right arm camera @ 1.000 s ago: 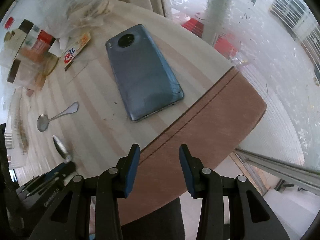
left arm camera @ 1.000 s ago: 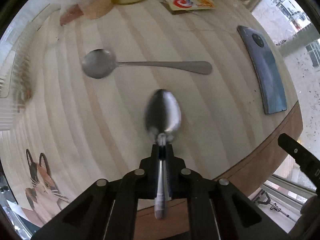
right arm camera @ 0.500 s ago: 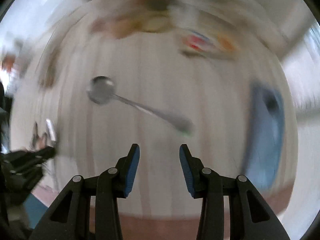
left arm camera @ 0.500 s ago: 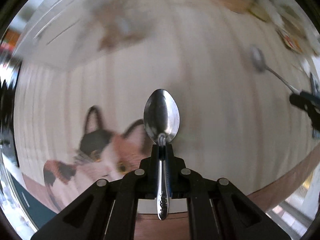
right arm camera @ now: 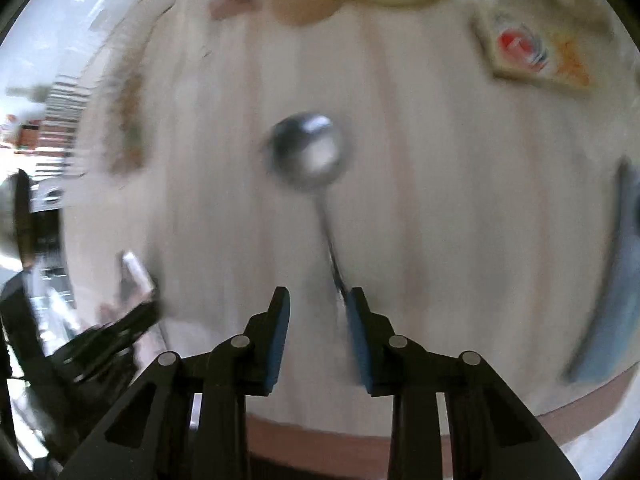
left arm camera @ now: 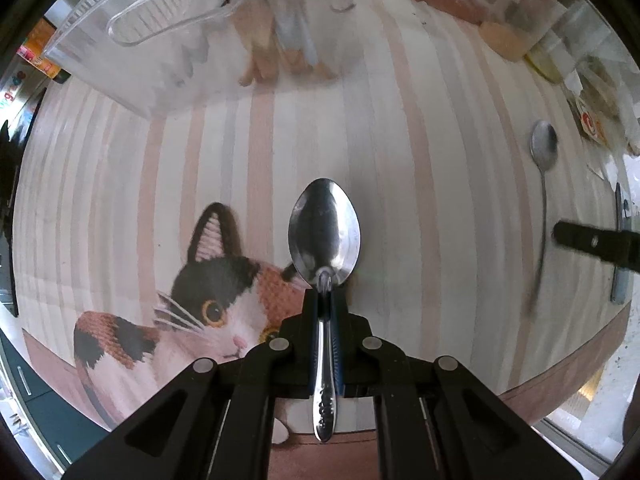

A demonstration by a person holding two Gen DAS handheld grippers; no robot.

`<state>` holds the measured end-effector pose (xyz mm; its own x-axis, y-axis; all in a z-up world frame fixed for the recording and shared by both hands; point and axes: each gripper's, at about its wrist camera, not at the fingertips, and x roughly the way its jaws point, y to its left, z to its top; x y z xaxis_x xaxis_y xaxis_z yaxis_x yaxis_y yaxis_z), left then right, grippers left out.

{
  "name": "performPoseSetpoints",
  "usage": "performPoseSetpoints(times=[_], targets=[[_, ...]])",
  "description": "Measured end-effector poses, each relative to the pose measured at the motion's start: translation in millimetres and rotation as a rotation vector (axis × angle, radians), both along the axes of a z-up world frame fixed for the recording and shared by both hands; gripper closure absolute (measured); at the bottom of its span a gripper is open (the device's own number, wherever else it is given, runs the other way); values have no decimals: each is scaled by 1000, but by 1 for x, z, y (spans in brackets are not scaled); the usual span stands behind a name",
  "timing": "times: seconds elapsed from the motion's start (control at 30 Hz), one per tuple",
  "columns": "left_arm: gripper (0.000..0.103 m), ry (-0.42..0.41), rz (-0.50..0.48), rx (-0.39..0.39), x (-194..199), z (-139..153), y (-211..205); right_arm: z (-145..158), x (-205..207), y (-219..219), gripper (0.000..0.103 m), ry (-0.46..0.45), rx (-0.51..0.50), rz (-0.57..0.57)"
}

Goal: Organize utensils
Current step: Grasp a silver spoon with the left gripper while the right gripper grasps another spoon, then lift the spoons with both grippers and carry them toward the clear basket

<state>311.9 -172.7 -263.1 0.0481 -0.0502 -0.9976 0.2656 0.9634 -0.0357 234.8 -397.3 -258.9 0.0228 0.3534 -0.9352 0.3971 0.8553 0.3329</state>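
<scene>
Left gripper point(left arm camera: 325, 300) clenched on a spoon point(left arm camera: 325, 236), handle pinched between the pads low centre of the left view, bowl standing out ahead, over a cat print point(left arm camera: 208, 304) on the striped tablecloth point(left arm camera: 400, 140). Clear plastic organiser point(left arm camera: 132, 40) sits upper left of that view, sticks and clutter showing through it. Second spoon point(right arm camera: 308, 152) lies flat on the cloth, far right in the left view; in the right view its bowl is at centre and its handle runs down toward the right gripper point(right arm camera: 318, 300). That gripper's jaws have just been closing; the handle's end reaches the gap close against the right-hand pad, but the frame is smeared and the pads do not look to be pressing on it. Phone point(right arm camera: 616, 280) at the right edge, a printed packet point(right arm camera: 528, 56) upper right. Risks, as judged: the thin flat handle may skid off the off-centre pad and slide across the cloth when the jaws meet; fingertips may snag and drag the cloth; the held spoon, pinched narrow with its bowl far ahead, may pivot if it knocks the organiser's wall.
</scene>
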Motion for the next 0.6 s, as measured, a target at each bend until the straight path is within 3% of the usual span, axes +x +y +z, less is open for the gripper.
performPoseSetpoints(times=[0.07,0.13,0.27,0.4,0.47,0.5,0.57,0.6], targets=[[99,-4,8,3,6,-5,-9,10,0,0,69,-39,-121,-19],[99,-15,22,9,12,-4,-1,15,4,-5,51,-74,-189,-71],[99,-27,43,23,28,-6,18,10,19,-6,46,-99,-229,-116],[99,-29,64,26,37,-8,41,5,41,10,43,-113,-348,-116],[99,-30,66,30,40,-9,47,6,49,22,49,-110,-416,-106],[99,-31,66,31,41,-10,50,7,52,26,61,-113,-439,-96],[99,-33,65,35,42,-11,57,9,60,35,61,-123,-446,-83],[99,-33,64,36,43,-12,61,10,63,38,74,-126,-444,-71]])
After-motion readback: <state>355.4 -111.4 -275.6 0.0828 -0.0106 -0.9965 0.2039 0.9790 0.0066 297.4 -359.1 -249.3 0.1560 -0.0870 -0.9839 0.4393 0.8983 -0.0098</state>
